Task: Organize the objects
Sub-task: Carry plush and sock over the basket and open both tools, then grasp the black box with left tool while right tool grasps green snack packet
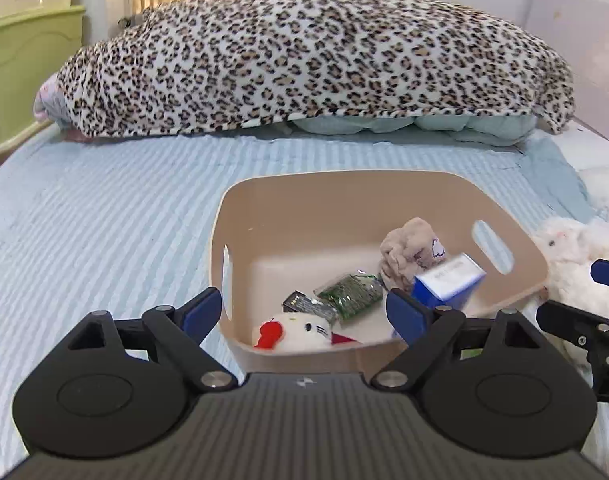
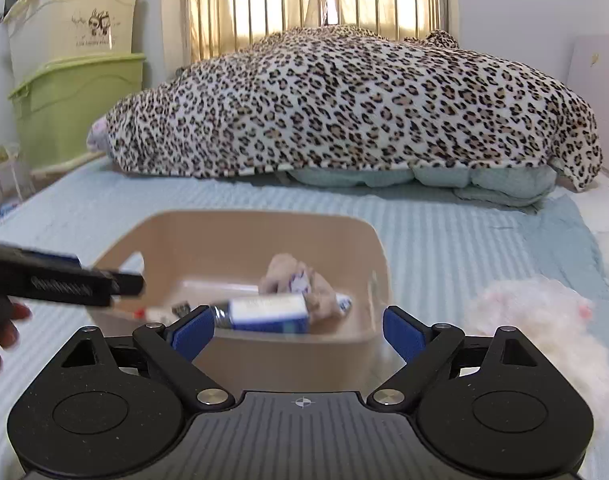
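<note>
Right wrist view: you are holding the right gripper (image 2: 298, 330) wide open above the bin (image 2: 240, 224), the blue-and-white box (image 2: 268, 314) lying blurred at centre frame inside it; your left gripper (image 1: 302, 312) is gaping empty too.

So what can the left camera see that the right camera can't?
Only the left wrist view shows the kitty plush and green packet in the bin's near corner. Only the right wrist view shows the cream storage box stacked on the green one. Both show the beige bin, blue-and-white box, fluffy white toy and leopard blanket.
</note>
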A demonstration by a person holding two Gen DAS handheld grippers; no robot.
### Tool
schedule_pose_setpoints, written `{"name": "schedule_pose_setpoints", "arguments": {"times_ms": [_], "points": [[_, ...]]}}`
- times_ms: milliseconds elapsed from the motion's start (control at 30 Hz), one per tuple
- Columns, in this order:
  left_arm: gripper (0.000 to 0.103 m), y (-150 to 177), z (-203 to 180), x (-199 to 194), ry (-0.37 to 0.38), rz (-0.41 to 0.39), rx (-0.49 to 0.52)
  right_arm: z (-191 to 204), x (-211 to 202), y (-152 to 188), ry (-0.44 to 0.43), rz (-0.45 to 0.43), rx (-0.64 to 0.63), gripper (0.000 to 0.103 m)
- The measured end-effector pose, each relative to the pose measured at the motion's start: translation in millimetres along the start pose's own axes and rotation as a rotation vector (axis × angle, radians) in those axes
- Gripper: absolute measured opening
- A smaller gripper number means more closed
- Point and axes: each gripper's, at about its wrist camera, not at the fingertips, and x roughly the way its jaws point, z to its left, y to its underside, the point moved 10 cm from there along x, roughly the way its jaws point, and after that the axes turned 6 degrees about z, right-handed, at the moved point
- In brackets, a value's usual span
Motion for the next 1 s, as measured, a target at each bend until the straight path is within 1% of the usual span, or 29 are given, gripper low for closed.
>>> {"name": "schedule_pose_setpoints", "arguments": {"times_ms": [100,167,267,400,633,800,900,1000], "points": [[0.09,10.7,-1.8,-13.4,-0.004,0.003,-0.007,-5.5,-7.3,17.6,0.015,0.025,-0.016,0.095],[0.09,18.5,-4.7,-19.5,0.009,0.008,-0.008,-7.4,-8.9,30.1,0.028,0.046,-0.04,0.095],[0.091,33.7,-10.3,-18.6,0.012,0.035,0.009,-10.6,-3.2,49.7,0.048,0.089,-0.073,0.095],[0.091,55.0,-17.3,-1.6,0.014,0.098,0.029,-16.7,9.3,71.4,0.05,0.131,-0.067,0.094],[0.091,84.0,-31.2,38.0,0.044,0.191,0.033,-22.8,42.7,99.9,0.028,0.197,-0.042,0.088],[0.091,99.0,-43.5,63.9,0.063,0.223,0.031,-29.8,64.8,107.7,0.01,0.215,-0.001,0.087],[0.091,100.2,-53.0,78.0,0.073,0.23,0.031,-34.6,78.1,108.9,0.006,0.221,0.013,0.085],[0.091,96.9,-61.1,90.9,0.062,0.221,0.035,-35.5,89.4,109.9,0.007,0.21,0.026,0.085]]}}
